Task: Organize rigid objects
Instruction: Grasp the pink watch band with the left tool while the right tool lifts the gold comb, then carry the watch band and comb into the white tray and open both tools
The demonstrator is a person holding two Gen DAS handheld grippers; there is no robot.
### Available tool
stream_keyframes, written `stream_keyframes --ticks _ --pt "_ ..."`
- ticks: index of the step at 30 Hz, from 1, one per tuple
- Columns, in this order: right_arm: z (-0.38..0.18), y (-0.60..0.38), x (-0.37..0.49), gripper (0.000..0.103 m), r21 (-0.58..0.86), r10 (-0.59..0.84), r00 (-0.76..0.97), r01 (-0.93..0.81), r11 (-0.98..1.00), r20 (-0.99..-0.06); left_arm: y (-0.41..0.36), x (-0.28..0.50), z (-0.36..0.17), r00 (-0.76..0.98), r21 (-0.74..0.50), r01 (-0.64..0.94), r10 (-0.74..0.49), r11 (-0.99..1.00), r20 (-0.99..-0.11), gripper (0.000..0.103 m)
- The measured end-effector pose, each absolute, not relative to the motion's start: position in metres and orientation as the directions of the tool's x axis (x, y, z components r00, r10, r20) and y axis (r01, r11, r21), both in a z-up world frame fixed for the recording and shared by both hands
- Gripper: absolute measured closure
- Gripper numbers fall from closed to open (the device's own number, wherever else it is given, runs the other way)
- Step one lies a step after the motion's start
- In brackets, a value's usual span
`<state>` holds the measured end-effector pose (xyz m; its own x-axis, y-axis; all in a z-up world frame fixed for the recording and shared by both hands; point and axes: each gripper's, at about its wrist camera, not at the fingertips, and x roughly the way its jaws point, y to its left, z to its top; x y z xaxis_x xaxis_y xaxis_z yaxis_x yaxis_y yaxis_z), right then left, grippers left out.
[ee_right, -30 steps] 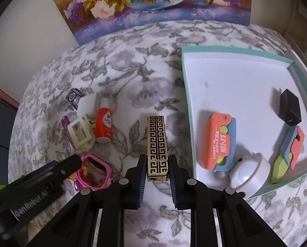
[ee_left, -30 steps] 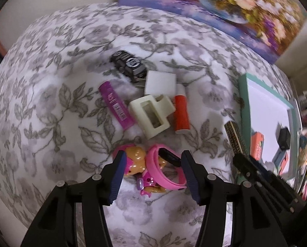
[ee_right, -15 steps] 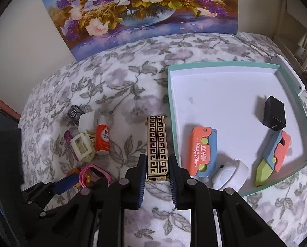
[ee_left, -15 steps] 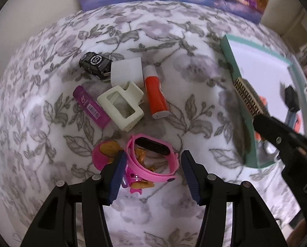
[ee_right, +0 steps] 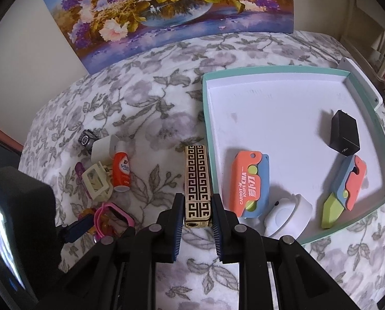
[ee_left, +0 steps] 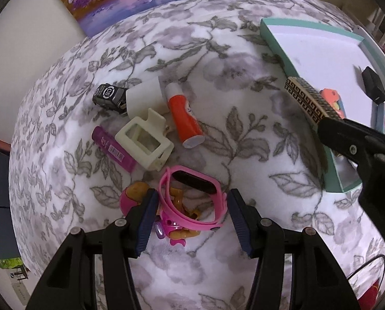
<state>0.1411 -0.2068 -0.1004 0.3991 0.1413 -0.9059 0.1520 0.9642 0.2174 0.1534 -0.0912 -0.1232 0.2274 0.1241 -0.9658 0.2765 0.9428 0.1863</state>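
A pink watch (ee_left: 190,221) with a black face lies on the floral bedspread, on top of a pink and orange toy (ee_left: 134,193). My left gripper (ee_left: 192,200) points down over it and stands open. The watch sits between its blue pads, which are close to its sides. My right gripper (ee_right: 197,201) is shut on a gold and black patterned case (ee_right: 196,180), held just left of the teal tray (ee_right: 283,71). The left wrist view shows that case (ee_left: 308,100) at the right, sticking out over the tray's edge.
Beyond the watch lie a cream claw clip (ee_left: 146,139), an orange tube (ee_left: 184,118), a purple tube (ee_left: 112,149), a white block (ee_left: 144,95) and a small black item (ee_left: 107,94). The tray holds two carrot knives (ee_right: 249,180), a black cube (ee_right: 345,134) and a white round item (ee_right: 288,214). A flower painting leans at the back.
My left gripper has rolled and shifted, so the watch now sits centred between its fingers instead of toward the right one. The right gripper keeps hold of the patterned case and has drawn back slightly.
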Motion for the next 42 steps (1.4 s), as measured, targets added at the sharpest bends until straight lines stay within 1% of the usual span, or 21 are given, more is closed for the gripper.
stream_keyframes --ticks 8,10,12,19,22,26,30,39,41,42 --pt "-0.098 -0.207 0.14 0.081 0.219 0.138 0.401 0.164 0.962 -0.906 -0.097 0.151 -0.124 0.229 0.201 0.29 0.136 0.936 -0.964 0.046" --pt "-0.096 -0.208 0.14 0.081 0.22 0.137 0.406 0.165 0.961 -0.904 -0.099 0.151 -0.126 0.228 0.212 0.304 0.145 0.929 -0.963 0.041" --pt "-0.095 -0.207 0.14 0.081 0.218 0.134 0.409 0.165 0.962 -0.903 -0.102 0.15 -0.131 0.226 0.233 0.322 0.164 0.918 -0.96 0.04" --pt "-0.098 -0.208 0.14 0.081 0.23 0.145 0.401 0.172 0.958 -0.905 -0.103 0.149 -0.135 0.237 0.254 0.335 0.18 0.907 -0.955 0.04" --pt "-0.098 -0.209 0.139 0.081 0.23 0.144 0.4 0.174 0.958 -0.905 -0.103 0.149 -0.135 0.242 0.258 0.344 0.18 0.903 -0.953 0.042" --pt "-0.098 -0.208 0.139 0.081 0.23 0.145 0.401 0.173 0.958 -0.904 -0.101 0.15 -0.128 0.247 0.215 0.345 0.133 0.914 -0.96 0.043" --pt "-0.092 -0.209 0.138 0.081 0.232 0.139 0.422 0.177 0.956 -0.896 -0.098 0.15 -0.11 0.281 0.166 0.328 0.072 0.93 -0.957 0.043" --pt "-0.06 -0.238 0.131 0.081 0.274 0.123 0.519 0.226 0.935 -0.846 -0.102 0.152 -0.055 0.434 0.113 0.26 -0.012 0.959 -0.901 0.043" --pt "-0.057 -0.252 0.129 0.081 0.269 0.095 0.533 0.26 0.927 -0.841 -0.111 0.152 -0.05 0.439 0.078 0.26 -0.046 0.962 -0.897 0.043" --pt "-0.058 -0.259 0.128 0.081 0.264 0.081 0.535 0.277 0.924 -0.841 -0.116 0.152 -0.049 0.435 0.038 0.261 -0.082 0.965 -0.896 0.043"
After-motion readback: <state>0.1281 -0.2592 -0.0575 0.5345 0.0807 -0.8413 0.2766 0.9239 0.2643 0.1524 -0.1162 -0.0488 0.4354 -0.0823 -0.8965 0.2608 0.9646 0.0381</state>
